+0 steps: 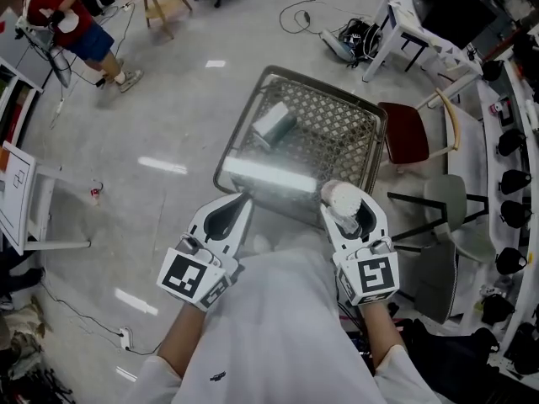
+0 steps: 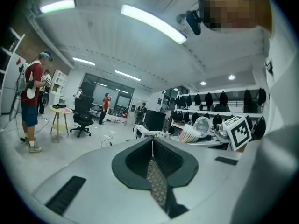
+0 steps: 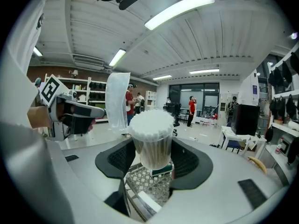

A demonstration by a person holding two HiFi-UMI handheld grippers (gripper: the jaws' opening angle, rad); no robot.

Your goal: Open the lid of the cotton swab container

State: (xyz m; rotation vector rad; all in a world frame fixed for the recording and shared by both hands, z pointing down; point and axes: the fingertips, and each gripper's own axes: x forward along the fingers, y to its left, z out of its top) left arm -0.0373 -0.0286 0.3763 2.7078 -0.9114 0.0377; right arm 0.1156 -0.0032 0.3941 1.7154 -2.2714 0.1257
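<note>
The cotton swab container [image 3: 152,143] is a clear round tub packed with white-tipped swabs, and its top is uncovered. My right gripper [image 3: 152,160] is shut on the tub's lower part and holds it upright; in the head view the tub [image 1: 341,199] sticks out past my right gripper [image 1: 344,213]. A clear lid [image 3: 117,99] stands tipped up at the tub's left rim, and it shows as a round disc [image 2: 203,125] in the left gripper view. My left gripper [image 1: 242,200] is shut with nothing in it [image 2: 152,146], a little apart to the left of the tub.
Below both grippers stands a wire shopping cart [image 1: 354,108] with a grey box [image 1: 274,124] lying in it. A red-seated chair [image 1: 406,133] and white tables are at the right. People stand far off across the room [image 1: 72,23].
</note>
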